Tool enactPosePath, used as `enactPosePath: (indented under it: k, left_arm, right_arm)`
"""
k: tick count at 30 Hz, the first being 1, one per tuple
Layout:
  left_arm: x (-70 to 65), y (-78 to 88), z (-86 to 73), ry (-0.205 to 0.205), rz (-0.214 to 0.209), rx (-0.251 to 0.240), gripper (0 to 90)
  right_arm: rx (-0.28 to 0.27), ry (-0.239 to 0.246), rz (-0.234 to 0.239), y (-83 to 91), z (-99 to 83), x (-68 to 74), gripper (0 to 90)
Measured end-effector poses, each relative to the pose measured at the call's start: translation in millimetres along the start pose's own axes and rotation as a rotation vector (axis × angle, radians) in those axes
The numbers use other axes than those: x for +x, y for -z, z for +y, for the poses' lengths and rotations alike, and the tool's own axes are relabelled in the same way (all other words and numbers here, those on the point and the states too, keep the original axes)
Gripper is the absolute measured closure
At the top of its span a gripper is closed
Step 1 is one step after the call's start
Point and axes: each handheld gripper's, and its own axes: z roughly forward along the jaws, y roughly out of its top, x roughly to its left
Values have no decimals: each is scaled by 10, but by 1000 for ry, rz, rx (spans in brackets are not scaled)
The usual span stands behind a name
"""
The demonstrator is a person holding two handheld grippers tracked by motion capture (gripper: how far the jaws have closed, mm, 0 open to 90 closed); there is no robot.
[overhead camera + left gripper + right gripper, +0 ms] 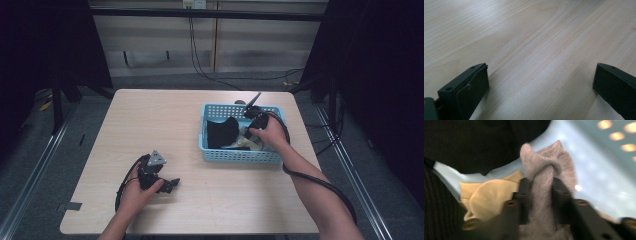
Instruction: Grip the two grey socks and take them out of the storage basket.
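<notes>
My right gripper (540, 187) reaches down into the light blue basket (240, 156) at the table's right and is shut on a grey sock (544, 160), whose bunched fabric is squeezed between the two jaws. A cream sock (491, 195) lies just left of it, under a black garment (479, 142) that covers the basket's left half (222, 132). In the high view the right gripper (248, 136) is mostly under the hand. My left gripper (171, 184) rests low at the table's front left, open, with bare wood between its jaws (541, 82).
The wooden table (160, 120) ends close behind the left hand at the front edge. Black cables trail from both grippers. Dark frames and curtains stand around the table, with cables on the floor behind it.
</notes>
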Motion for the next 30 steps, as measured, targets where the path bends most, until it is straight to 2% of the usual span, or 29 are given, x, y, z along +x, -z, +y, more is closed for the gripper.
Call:
enactPosePath:
  k: [2,4,11,12,13,17,21,23,26,29,30]
  left_arm:
    - [0,0,0,0,0,0,0]
    - [4,2,1,-6,2,1,0]
    - [12,3,8,-14,4,8,0]
    - [7,-1,7,-5,-7,7,0]
    - [12,3,9,-15,4,8,0]
    - [8,-2,7,-5,-7,7,0]
    - [8,-2,7,-5,-7,7,0]
    - [8,-3,8,-6,-8,5,0]
    - [10,-2,9,-11,-1,5,0]
    - [12,-4,9,-12,-2,3,0]
    - [12,-4,10,-13,-2,3,0]
  right_arm:
    - [-21,-2,-10,86,4,-31,764]
    - [-30,-11,0,181,7,-57,773]
    - [-25,30,15,497,15,-72,789]
    - [-33,45,18,589,12,-64,791]
    - [-33,45,18,589,12,-64,791]
    - [-62,75,44,773,-12,-21,793]
    - [-64,110,54,910,-57,69,793]
    - [-69,142,63,978,-94,127,794]
    - [-76,207,83,1082,-176,272,794]
    - [-85,252,115,1161,-278,430,793]
    - [-85,288,122,1198,-346,527,793]
